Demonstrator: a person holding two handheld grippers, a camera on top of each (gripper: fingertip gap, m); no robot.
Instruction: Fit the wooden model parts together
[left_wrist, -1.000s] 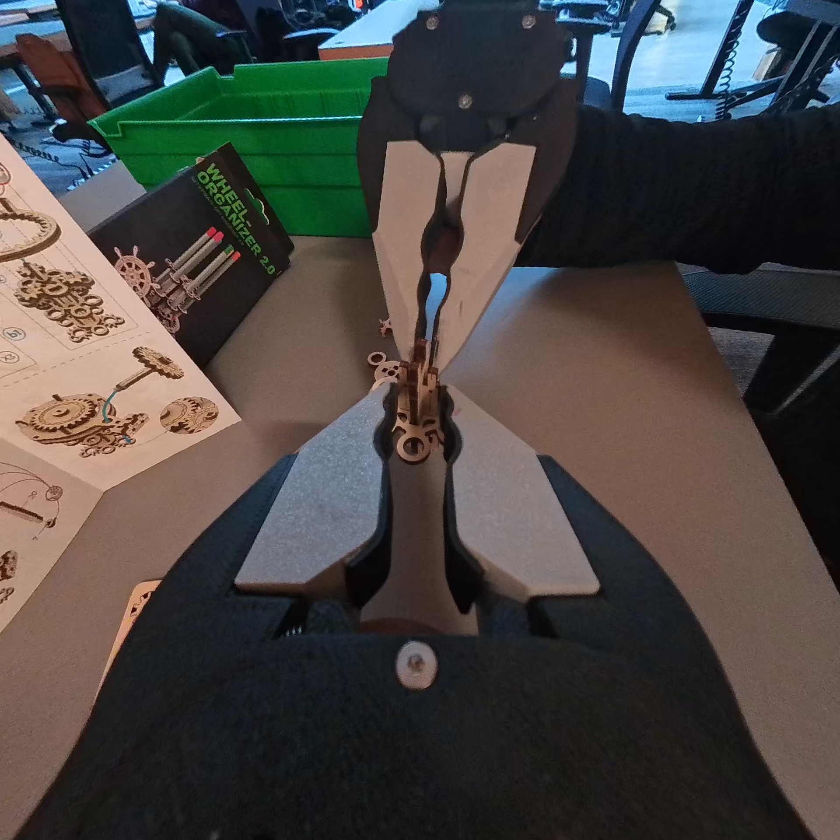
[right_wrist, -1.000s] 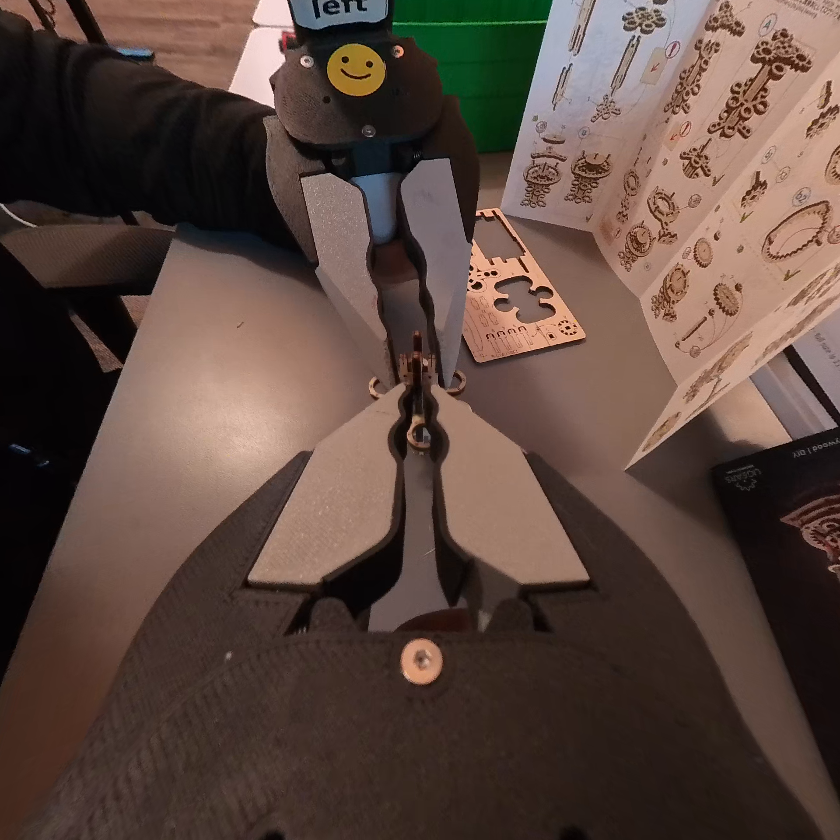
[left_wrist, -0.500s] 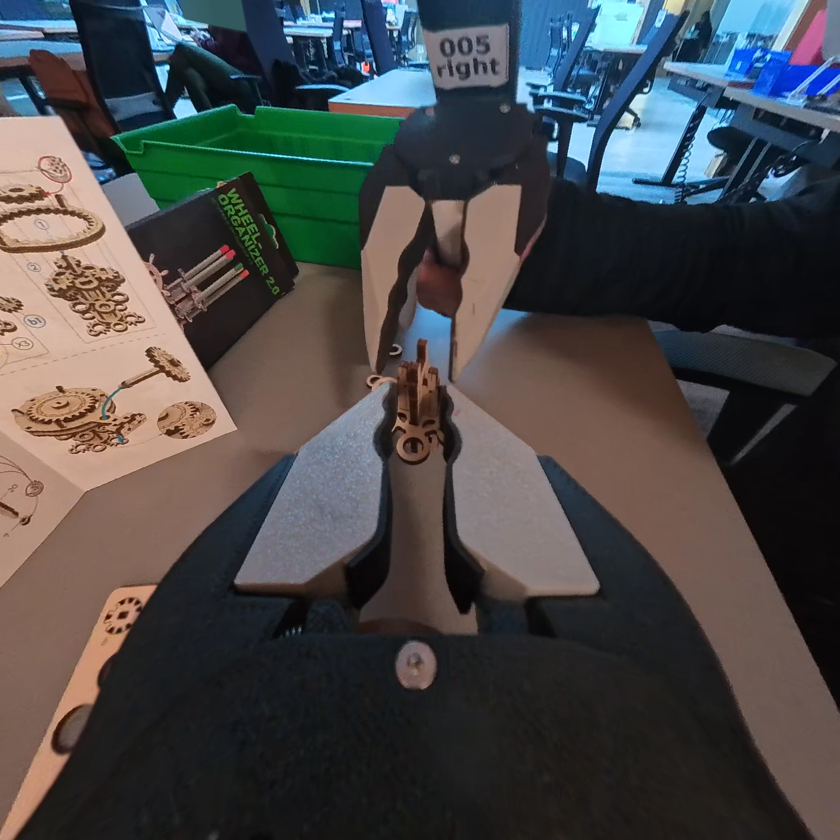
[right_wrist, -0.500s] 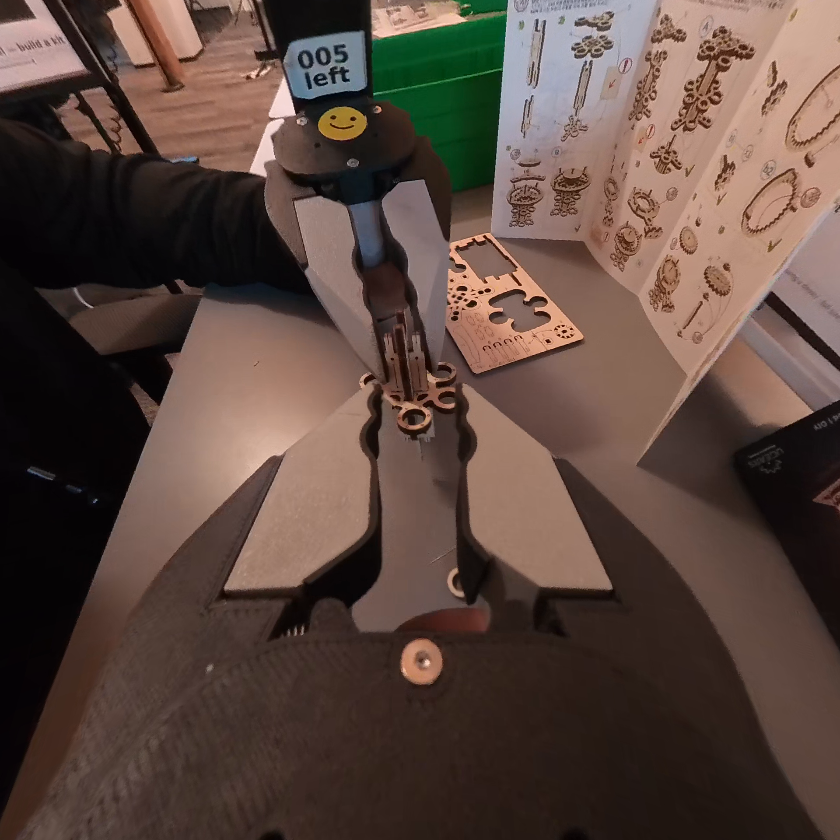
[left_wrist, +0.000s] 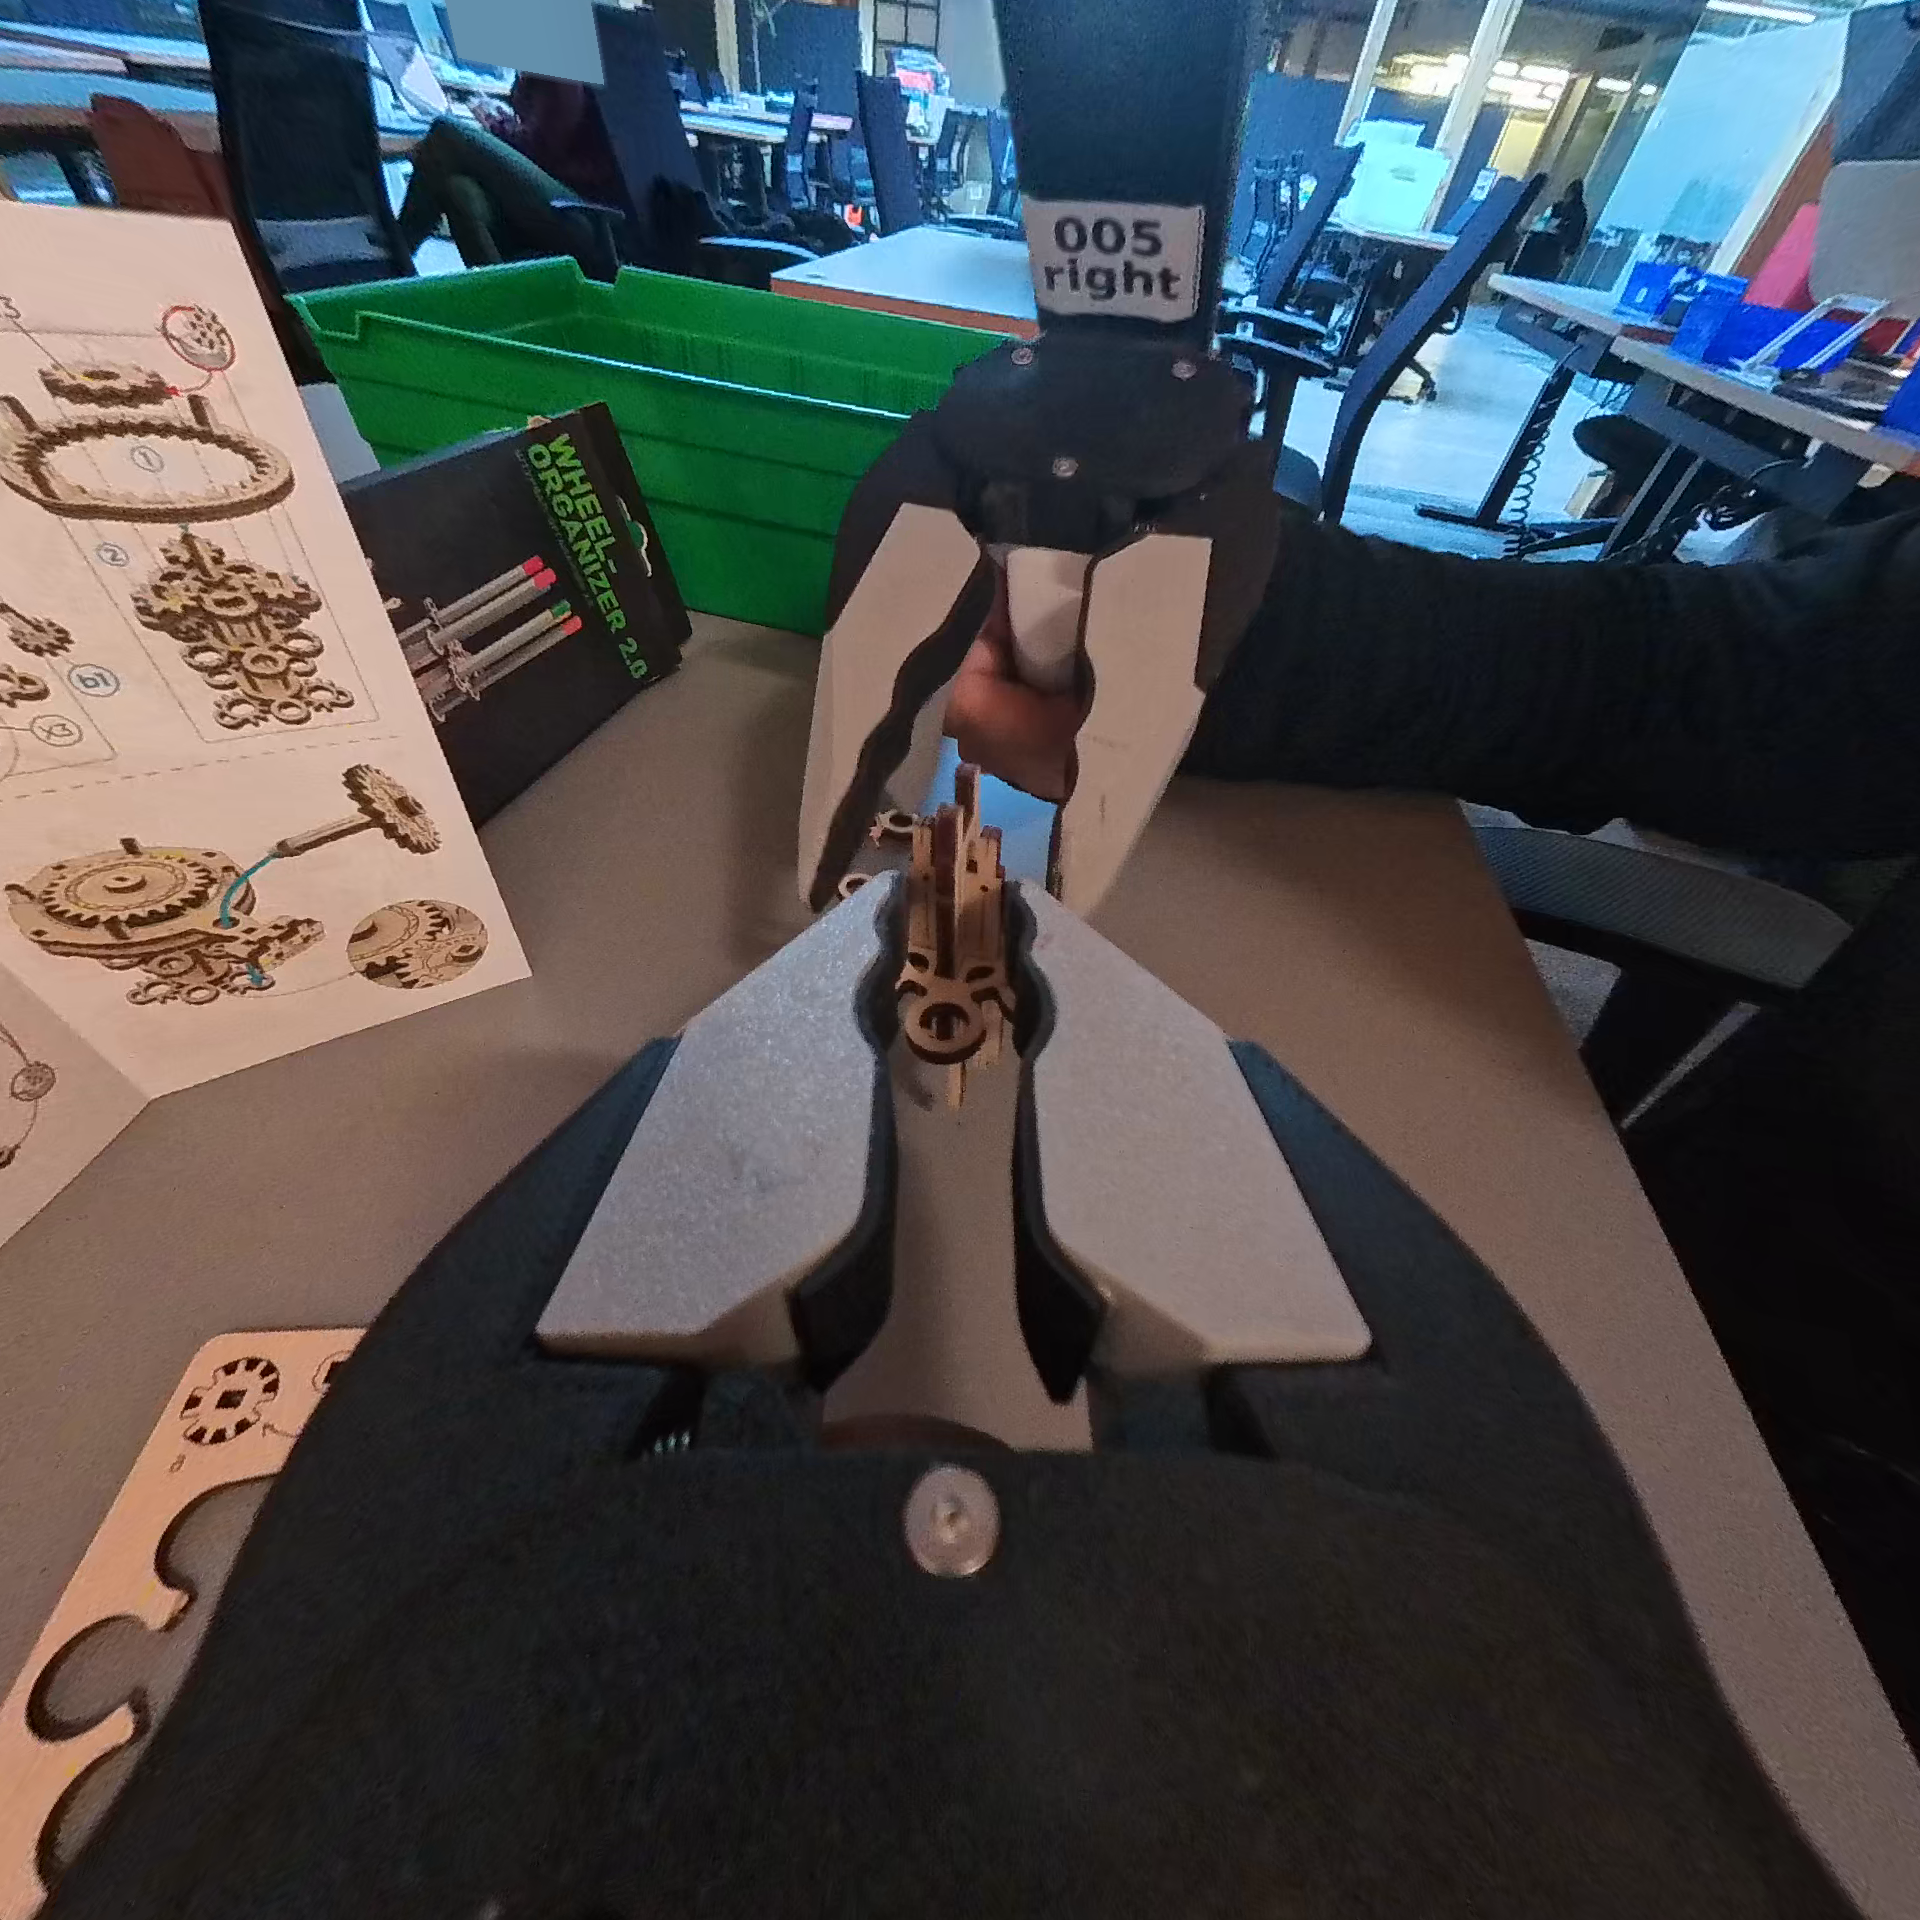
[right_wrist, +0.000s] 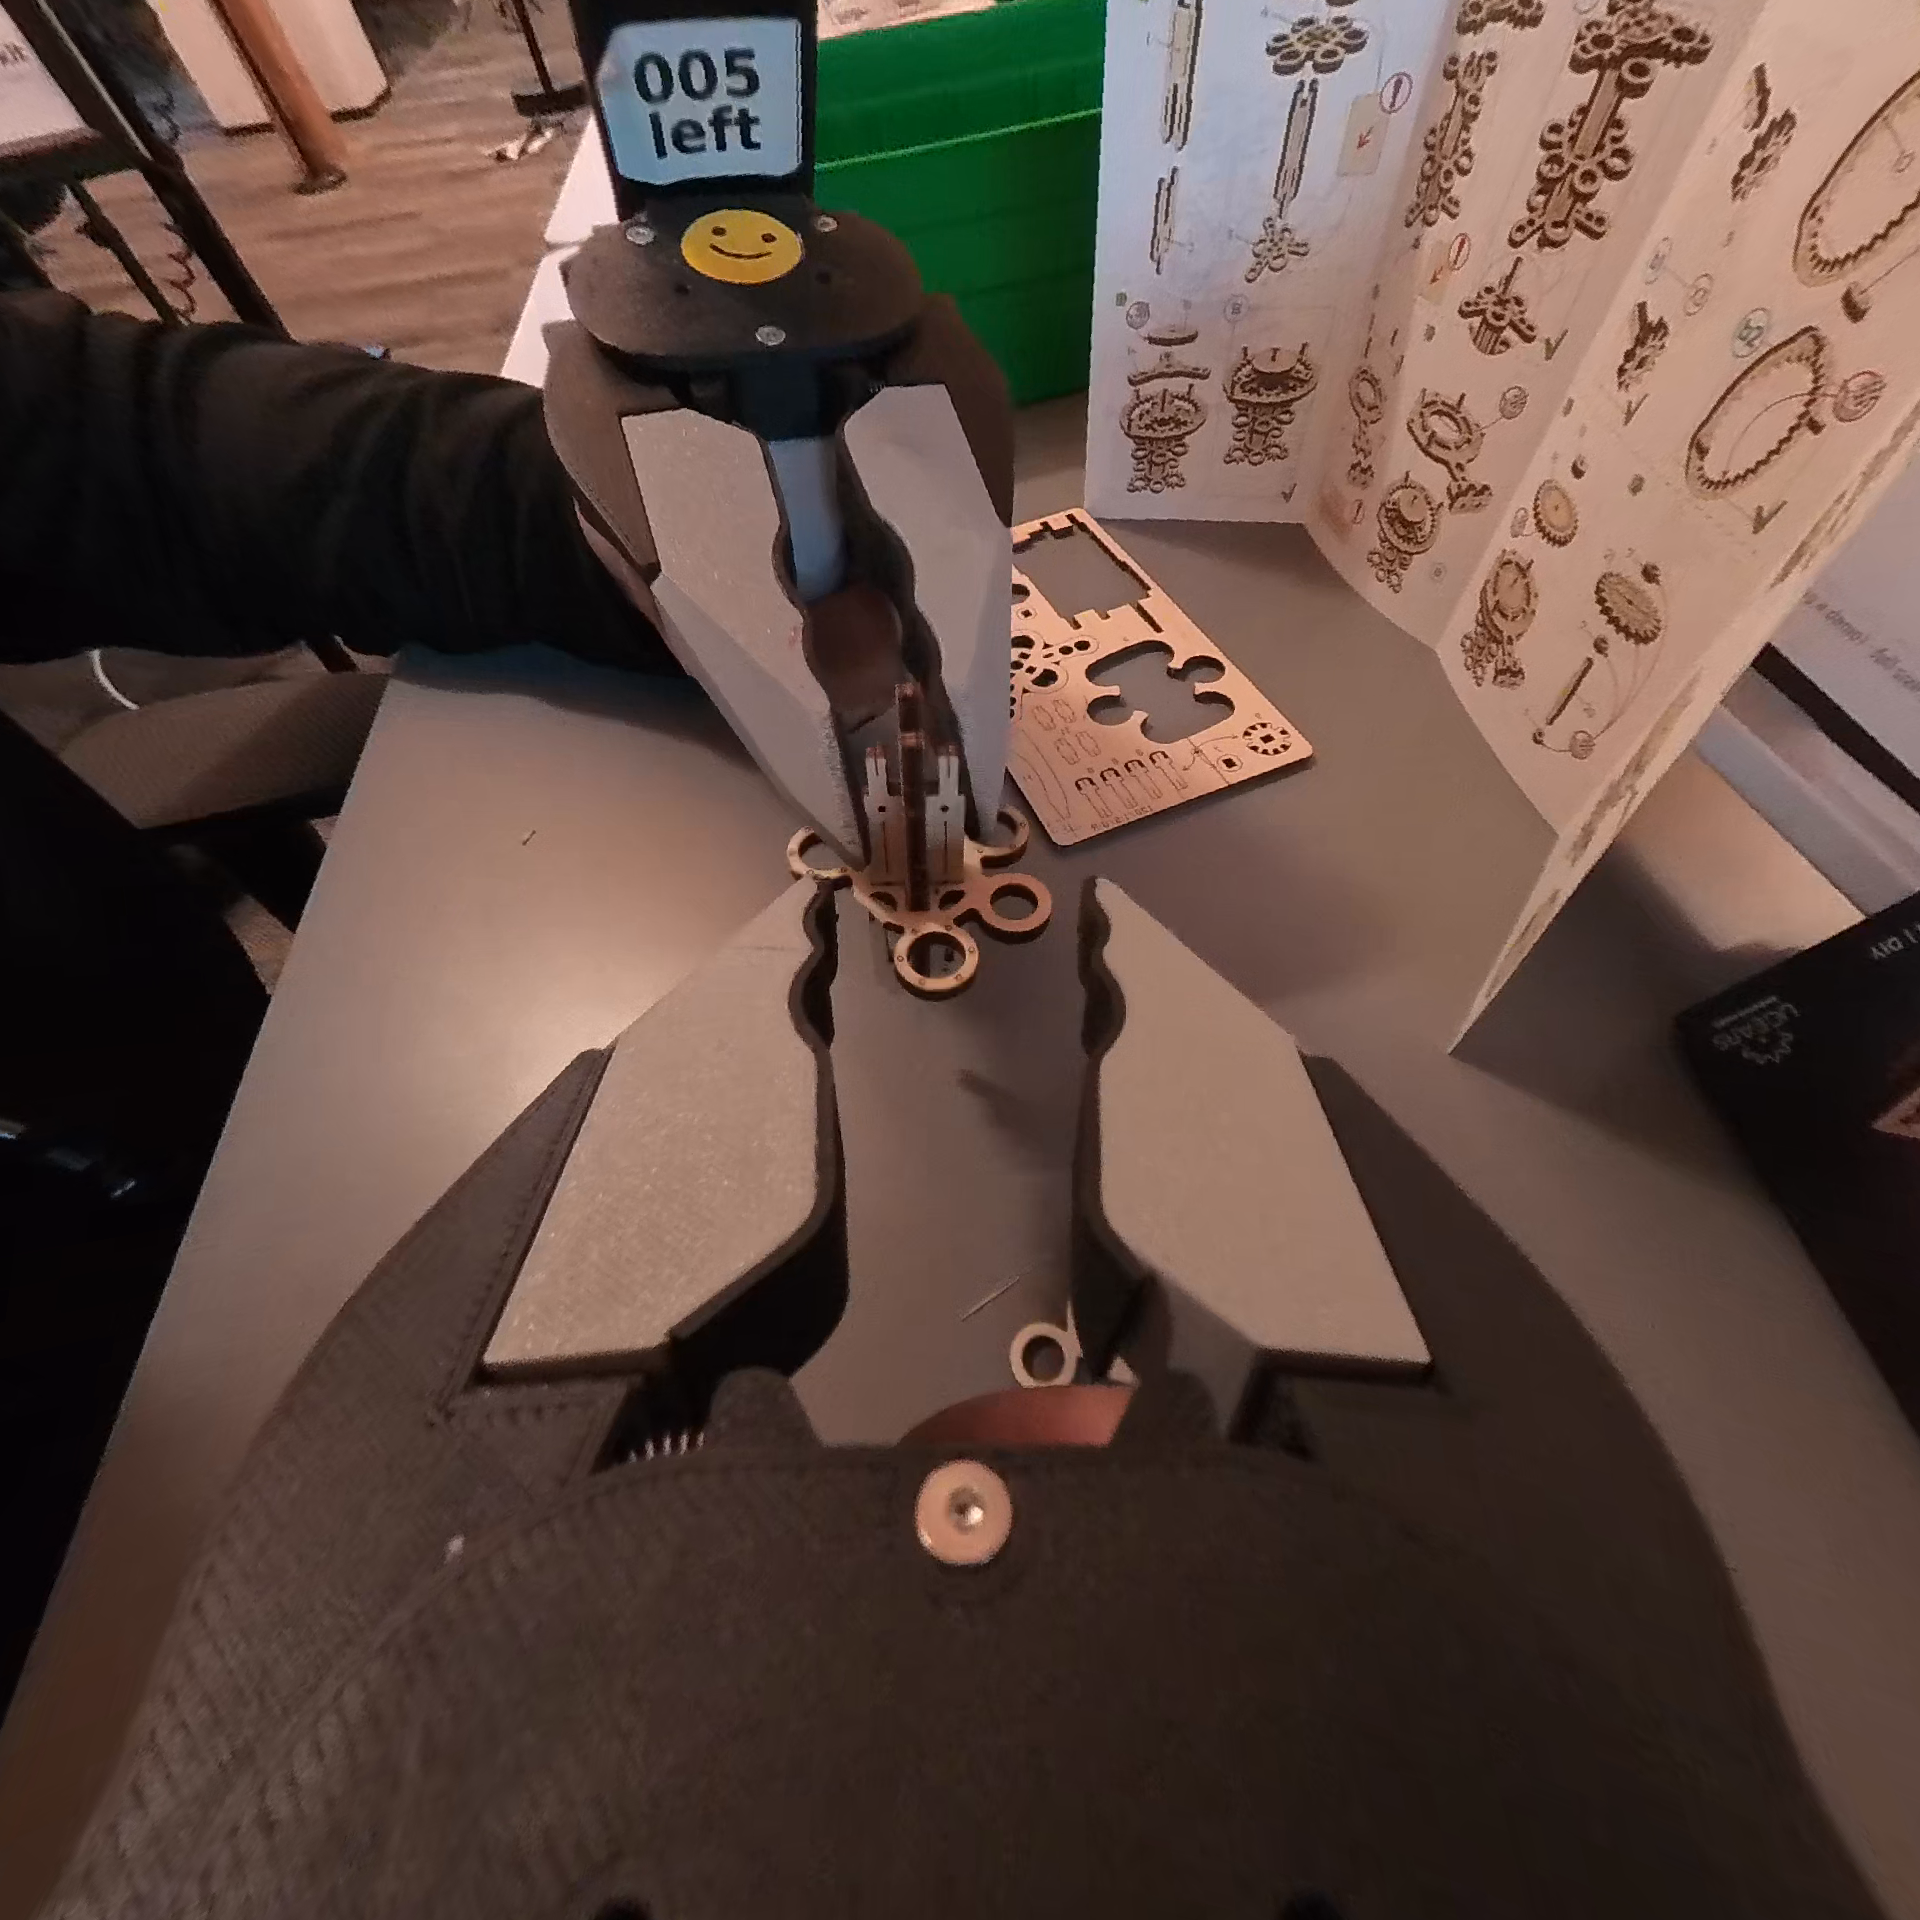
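A small wooden model assembly (left_wrist: 951, 940), a ringed base plate with upright slats, is held over the grey table. My left gripper (left_wrist: 951, 904) is shut on it; it also shows in the right wrist view (right_wrist: 914, 831) gripping the upright slats (right_wrist: 914, 800). The ringed base (right_wrist: 935, 914) faces my right gripper (right_wrist: 951, 914), which is open and empty just short of it. In the left wrist view the right gripper (left_wrist: 935, 883) stands open behind the assembly. A small loose wooden ring (right_wrist: 1042, 1354) lies on the table between the right fingers.
A punched-out wooden parts sheet (right_wrist: 1143, 707) lies behind the assembly. A folded instruction sheet (right_wrist: 1507, 364) stands to the right, with a black kit box (left_wrist: 520, 603) and a green bin (left_wrist: 665, 416) beyond. A sleeved arm (left_wrist: 1558, 675) reaches in. The grippers are tip to tip, or close to it.
My right gripper has opened, let go of the assembly and drawn back. The left gripper keeps its hold and has tilted the assembly so its ringed base shows.
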